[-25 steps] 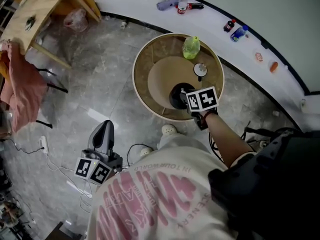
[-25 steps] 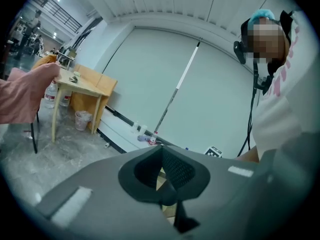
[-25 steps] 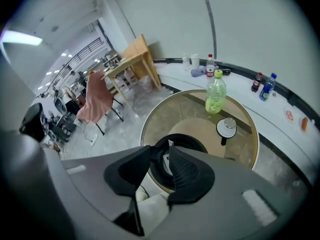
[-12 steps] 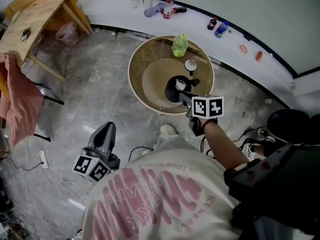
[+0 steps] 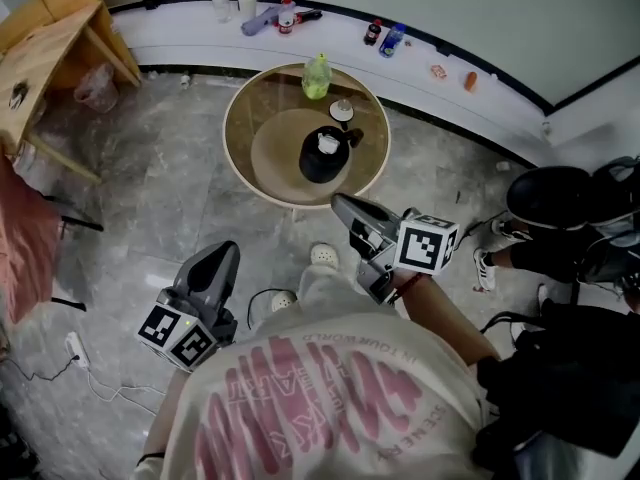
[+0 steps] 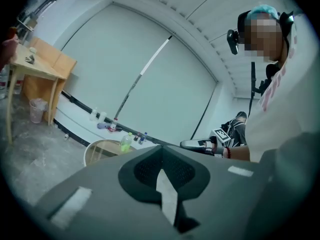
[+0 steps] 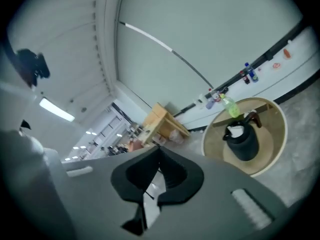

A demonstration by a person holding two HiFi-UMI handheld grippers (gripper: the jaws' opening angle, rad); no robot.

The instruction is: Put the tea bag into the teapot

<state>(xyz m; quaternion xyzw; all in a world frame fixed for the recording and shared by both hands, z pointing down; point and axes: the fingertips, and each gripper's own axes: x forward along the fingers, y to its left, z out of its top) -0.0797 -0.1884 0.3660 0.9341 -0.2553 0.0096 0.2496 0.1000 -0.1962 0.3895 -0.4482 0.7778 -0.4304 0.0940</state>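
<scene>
Grippers come nearest. The left gripper [image 5: 224, 252] hangs low by the person's left side over the floor, well apart from the round table [image 5: 232, 143]. Its own view shows the two jaws [image 6: 161, 170] pressed together with nothing between them. The right gripper [image 5: 344, 206] is held out ahead of the body, near the table's edge but short of it. Its jaws are closing down tight, and its view shows the pads [image 7: 159, 156] meeting on no object. Neither gripper carries the tea bag.

Farther out, the black teapot [image 5: 324, 155] stands upright near the middle of the table. A white patch, which I take to be the tea bag [image 5: 327, 142], sits in its open mouth. The right gripper view shows the same white shape at the top of the pot [image 7: 235, 131]. A small round lid [image 5: 342, 110] lies just beside the pot, and a green bottle [image 5: 317, 76] stands beyond it near the far rim.

The drop looks essentially made, so the step in hand is checking it. Doing that well means looking down into the mouth to see whether the bag sits fully inside or rests on the lip. If it rests on the lip, a light nudge from straight above with closed jaws should seat it. Steer clear of the handle and the lid so the pot does not shift.
</scene>
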